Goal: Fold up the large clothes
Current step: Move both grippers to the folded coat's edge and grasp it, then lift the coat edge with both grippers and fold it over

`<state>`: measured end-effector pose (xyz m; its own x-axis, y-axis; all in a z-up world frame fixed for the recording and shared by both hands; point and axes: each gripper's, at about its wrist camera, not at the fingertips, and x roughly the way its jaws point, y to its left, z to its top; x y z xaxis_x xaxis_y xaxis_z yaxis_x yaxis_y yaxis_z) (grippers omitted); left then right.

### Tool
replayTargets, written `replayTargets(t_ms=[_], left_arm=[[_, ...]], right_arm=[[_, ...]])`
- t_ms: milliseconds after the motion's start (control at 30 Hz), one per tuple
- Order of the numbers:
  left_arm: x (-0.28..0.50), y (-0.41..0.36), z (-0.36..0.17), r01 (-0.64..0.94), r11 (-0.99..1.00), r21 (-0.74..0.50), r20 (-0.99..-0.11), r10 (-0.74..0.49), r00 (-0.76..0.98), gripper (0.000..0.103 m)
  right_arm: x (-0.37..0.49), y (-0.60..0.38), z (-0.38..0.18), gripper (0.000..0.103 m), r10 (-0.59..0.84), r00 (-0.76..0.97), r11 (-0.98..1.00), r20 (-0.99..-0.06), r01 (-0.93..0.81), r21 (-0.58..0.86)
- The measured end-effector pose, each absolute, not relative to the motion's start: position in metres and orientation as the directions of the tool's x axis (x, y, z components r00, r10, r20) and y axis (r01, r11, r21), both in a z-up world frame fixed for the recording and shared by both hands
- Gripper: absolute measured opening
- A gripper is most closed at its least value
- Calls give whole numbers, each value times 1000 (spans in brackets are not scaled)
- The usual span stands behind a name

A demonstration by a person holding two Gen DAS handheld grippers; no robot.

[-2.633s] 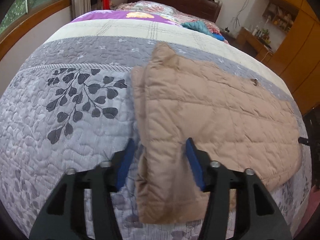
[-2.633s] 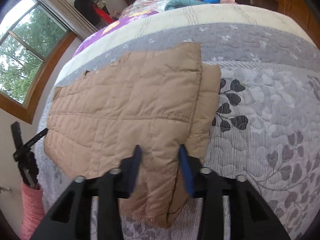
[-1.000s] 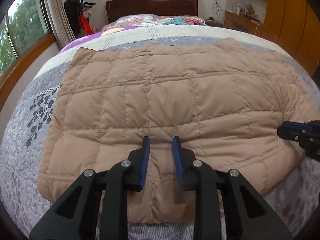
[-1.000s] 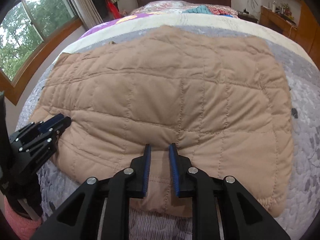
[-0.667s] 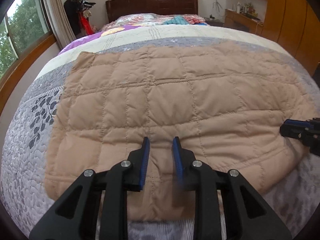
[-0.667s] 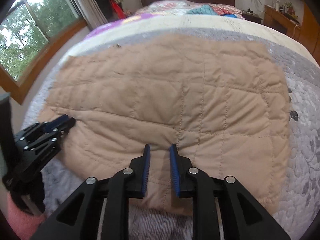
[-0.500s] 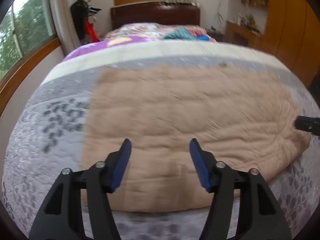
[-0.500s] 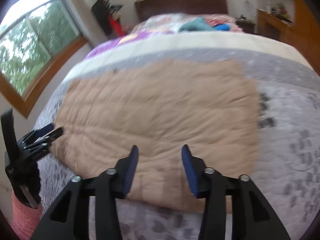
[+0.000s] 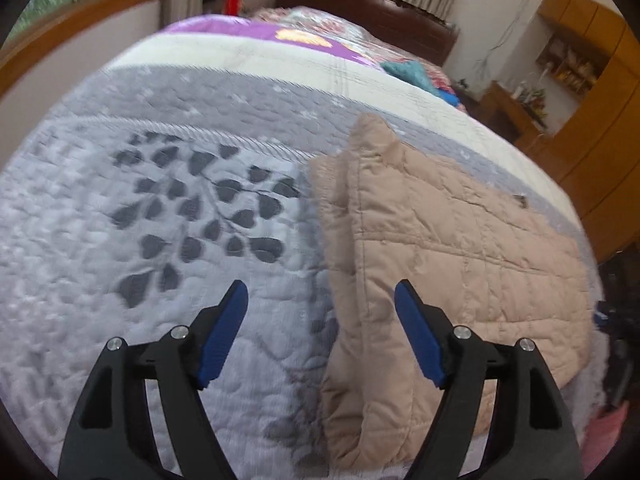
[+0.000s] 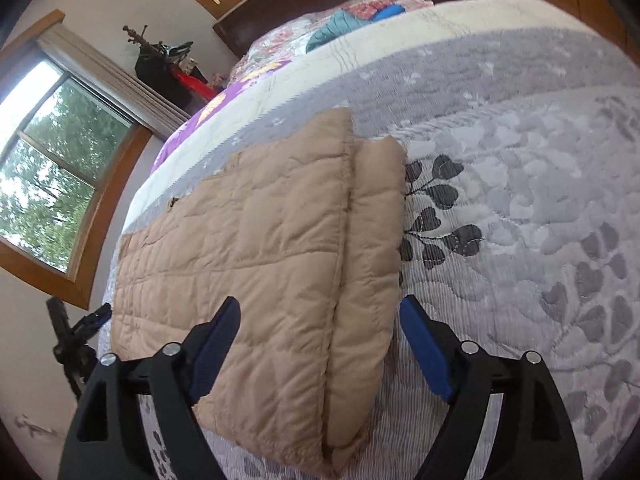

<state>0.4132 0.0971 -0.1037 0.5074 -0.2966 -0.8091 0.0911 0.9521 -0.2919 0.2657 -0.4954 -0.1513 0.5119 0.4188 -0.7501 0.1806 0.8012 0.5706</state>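
A tan quilted jacket [image 9: 440,248] lies folded flat on the grey bedspread [image 9: 140,240]. In the left wrist view my left gripper [image 9: 320,294] hovers over the jacket's left edge. Its jaws are opening, and the blue pads [image 9: 224,328] touch nothing. In the right wrist view the jacket [image 10: 260,248] fills the left half, with a folded-in strip [image 10: 372,240] along its right side. My right gripper [image 10: 320,310] straddles that right edge from above, its jaws opening and its pads off the cloth. The left gripper [image 10: 94,320] shows at the far left, beyond the jacket.
The leaf-patterned bedspread [image 10: 520,220] runs to a dark headboard [image 9: 360,4], with teal and red clothes [image 10: 340,24] piled near it. A window [image 10: 48,184] and a coat stand [image 10: 164,56] are on the left, wooden cupboards [image 9: 592,92] on the right.
Both grippers were shut at the middle of the jacket's near hem. They have opened and swung apart, the left to the jacket's left edge, the right to its right edge.
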Motion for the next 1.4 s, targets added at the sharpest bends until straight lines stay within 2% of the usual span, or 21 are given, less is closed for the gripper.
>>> replayTargets(t_ms=[467, 500, 600, 633, 667, 733, 767, 800, 900, 1000, 1400], left_arm=[[463, 51, -147, 169, 858, -485, -775, -511, 371, 79], [464, 45, -148, 172, 862, -478, -780, -506, 367, 83], [465, 26, -149, 198, 874, -444, -792, -486, 369, 85], [465, 21, -149, 197, 879, -434, -796, -477, 373, 84], [464, 17, -148, 199, 882, -428, -799, -472, 373, 79], [462, 11, -145, 205, 883, -421, -801, -468, 373, 59], [459, 8, -143, 208, 884, -419, -801, -468, 374, 45], [456, 7, -139, 210, 887, -411, -799, -462, 385, 35], [446, 6, -126, 200, 889, -412, -788, -458, 412, 18], [436, 10, -107, 201, 875, -441, -756, -483, 442, 14], [339, 35, -32, 276, 855, -439, -693, -518, 502, 13]], right_arm=[[301, -488, -183, 86, 461, 460, 783, -759, 192, 592], [303, -485, -181, 86, 454, 461, 789, -762, 190, 585], [311, -481, -180, 72, 458, 457, 794, -763, 174, 582], [313, -479, -179, 62, 461, 457, 794, -761, 170, 583], [313, -479, -179, 48, 474, 459, 787, -751, 161, 595], [313, -476, -176, 34, 508, 465, 761, -725, 152, 631], [311, -475, -172, 27, 510, 475, 760, -717, 142, 634], [309, -474, -169, 25, 511, 482, 759, -712, 135, 637], [300, -473, -155, 19, 511, 506, 756, -695, 119, 643], [287, -471, -133, 17, 520, 531, 755, -670, 82, 651], [195, -446, -45, 16, 529, 551, 798, -646, -66, 598]])
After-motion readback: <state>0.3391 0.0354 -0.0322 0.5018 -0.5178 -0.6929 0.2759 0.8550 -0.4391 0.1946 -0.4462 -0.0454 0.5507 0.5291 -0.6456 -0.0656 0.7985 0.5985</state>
